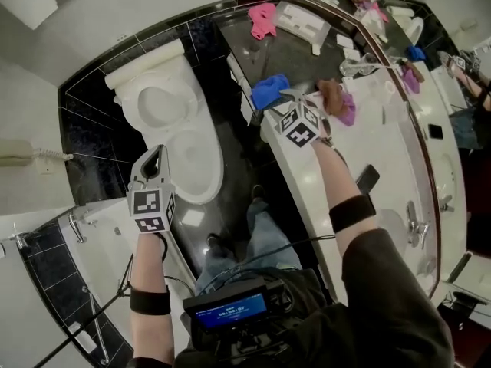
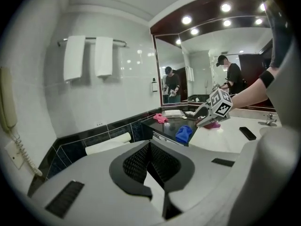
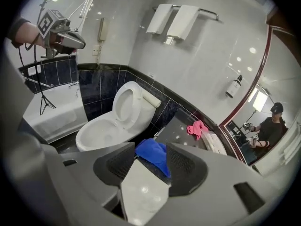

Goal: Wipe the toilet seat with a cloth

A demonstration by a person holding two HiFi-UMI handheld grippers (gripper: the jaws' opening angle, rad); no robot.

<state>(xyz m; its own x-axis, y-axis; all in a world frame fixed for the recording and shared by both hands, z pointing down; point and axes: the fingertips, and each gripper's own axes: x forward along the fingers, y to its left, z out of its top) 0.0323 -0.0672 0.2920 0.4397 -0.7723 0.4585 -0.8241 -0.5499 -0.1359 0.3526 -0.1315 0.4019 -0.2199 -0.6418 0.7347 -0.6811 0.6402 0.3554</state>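
Note:
The white toilet [image 1: 192, 159] stands at the left with its lid raised [image 3: 123, 102]. A blue cloth [image 1: 270, 90] lies at the edge of the dark counter [image 1: 299, 52], hanging a little over it. My right gripper [image 1: 285, 96] hovers over that counter edge, open. The blue cloth [image 3: 153, 155] shows between and just ahead of its jaws, and the pads do not press on it. My left gripper [image 1: 157, 153] is shut and empty, held beside the toilet bowl and pointing across the room. In the left gripper view the cloth [image 2: 184, 133] lies far ahead, beside the right gripper [image 2: 207, 114].
A pink cloth [image 1: 261, 19] lies at the back of the dark counter. Brown and purple cloths [image 1: 337, 102] sit on the white counter, along with a black phone [image 1: 367, 179] and a tap [image 1: 418, 225]. Towels [image 3: 174, 20] hang above the toilet. A bathtub [image 3: 51, 112] lies left.

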